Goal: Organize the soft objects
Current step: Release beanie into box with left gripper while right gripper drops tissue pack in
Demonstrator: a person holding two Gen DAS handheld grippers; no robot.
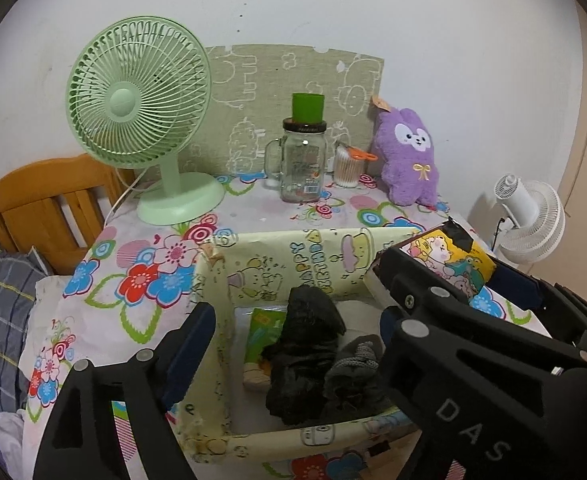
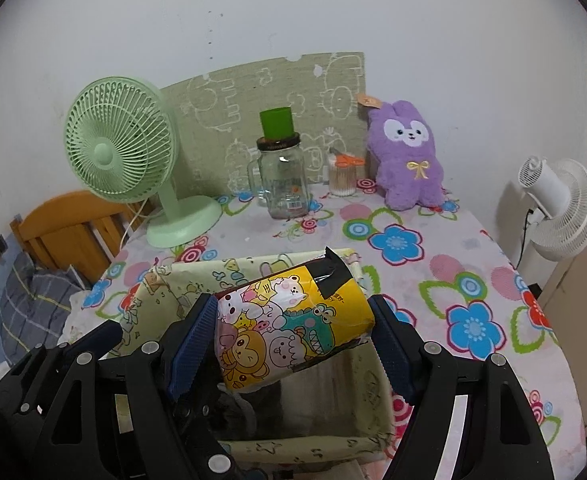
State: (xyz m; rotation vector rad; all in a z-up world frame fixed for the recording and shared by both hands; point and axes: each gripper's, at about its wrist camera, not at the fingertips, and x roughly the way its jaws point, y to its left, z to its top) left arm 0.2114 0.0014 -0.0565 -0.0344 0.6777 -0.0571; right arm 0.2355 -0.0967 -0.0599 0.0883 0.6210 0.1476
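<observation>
Here the right tool is clamped on a cartoon-printed tissue pack, held above the open box.

The left tool hangs with its fingers apart over the same box, gripping nothing; black cloth and a grey sock lie inside. On the flowered surface behind stand a green fan, a glass jar and a purple plush rabbit, well apart from the box.

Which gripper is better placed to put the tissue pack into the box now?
The right gripper. It already holds the tissue pack between its pads, just above the open box. The left gripper is open and empty beside it, over the dark clothes.
</observation>
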